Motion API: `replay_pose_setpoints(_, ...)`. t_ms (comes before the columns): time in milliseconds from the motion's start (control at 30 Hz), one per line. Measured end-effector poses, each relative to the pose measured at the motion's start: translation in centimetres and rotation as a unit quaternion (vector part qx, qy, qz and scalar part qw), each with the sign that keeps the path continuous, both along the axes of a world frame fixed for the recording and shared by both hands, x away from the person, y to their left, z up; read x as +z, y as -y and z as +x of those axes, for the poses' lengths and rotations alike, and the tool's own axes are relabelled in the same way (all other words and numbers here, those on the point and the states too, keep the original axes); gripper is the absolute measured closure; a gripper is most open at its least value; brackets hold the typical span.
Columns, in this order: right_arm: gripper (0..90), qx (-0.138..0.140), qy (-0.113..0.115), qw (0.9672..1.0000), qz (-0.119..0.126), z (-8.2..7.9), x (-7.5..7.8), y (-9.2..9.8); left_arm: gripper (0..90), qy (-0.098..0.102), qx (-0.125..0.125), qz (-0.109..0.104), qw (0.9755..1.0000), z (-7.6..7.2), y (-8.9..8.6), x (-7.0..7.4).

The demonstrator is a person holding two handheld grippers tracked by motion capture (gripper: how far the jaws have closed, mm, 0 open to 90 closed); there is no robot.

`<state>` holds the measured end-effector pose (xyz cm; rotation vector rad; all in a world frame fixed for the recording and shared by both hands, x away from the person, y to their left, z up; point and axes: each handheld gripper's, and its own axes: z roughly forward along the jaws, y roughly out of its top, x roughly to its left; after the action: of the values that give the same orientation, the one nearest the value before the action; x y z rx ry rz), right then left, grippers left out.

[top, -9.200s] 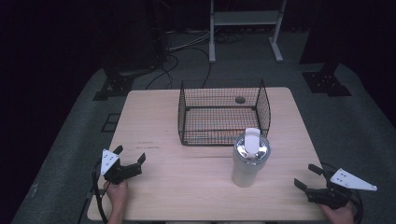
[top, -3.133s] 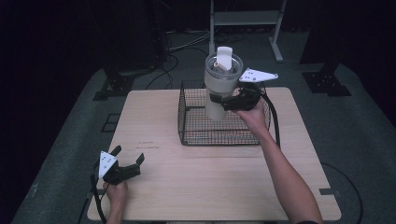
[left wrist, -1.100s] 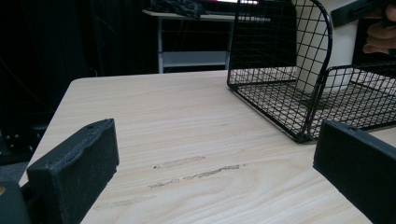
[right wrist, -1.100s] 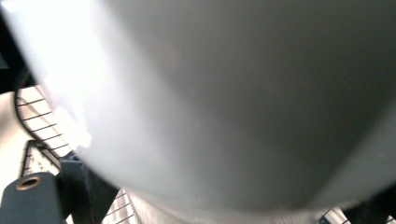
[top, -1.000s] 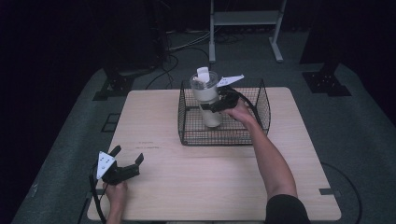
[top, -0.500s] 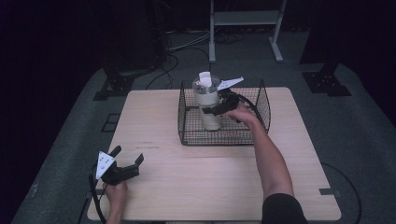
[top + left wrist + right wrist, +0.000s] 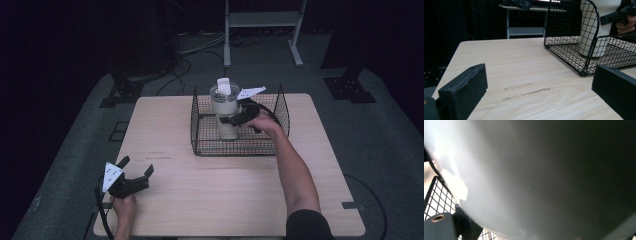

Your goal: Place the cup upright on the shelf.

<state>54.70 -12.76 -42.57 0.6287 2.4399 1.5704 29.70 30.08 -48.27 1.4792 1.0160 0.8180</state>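
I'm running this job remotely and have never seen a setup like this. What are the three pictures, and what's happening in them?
There is no robot arm here: a person at a table holds a two-jaw tool in each hand. The high view looks down from above the person's side. The other two pictures come from cameras riding on the tools.

The left tool sits low over the table's near left corner, jaws open, holding nothing; its view looks across the wood to the basket.

The right tool grips a white tumbler, standing upright inside the wire basket. Whether its base touches the basket floor is hard to tell. The right tool view shows the tumbler's side close up.
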Motion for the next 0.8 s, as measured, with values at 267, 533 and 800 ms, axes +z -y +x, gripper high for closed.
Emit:
replay_pose_setpoints(267, 7.3, 0.004, 0.016, 0.9998, 0.010, -0.1, -0.3, 0.4, 0.0, 0.000, -0.001, -0.002, 1.0000, 0.0, 0.0, 0.0)
replay_pose_setpoints(533, 1.5, -0.014, 0.053, 0.9982, 0.025, -0.8, 0.0, 0.8, 0.0, 0.000, -0.002, -0.001, 1.0000, 0.0, -0.1, 0.0)
replay_pose_setpoints(800, 0.0, -0.013, 0.057, 0.9981, 0.020, -1.1, 0.0, 1.2, 0.0, 0.001, -0.002, -0.001, 1.0000, 0.0, 0.0, 0.0)
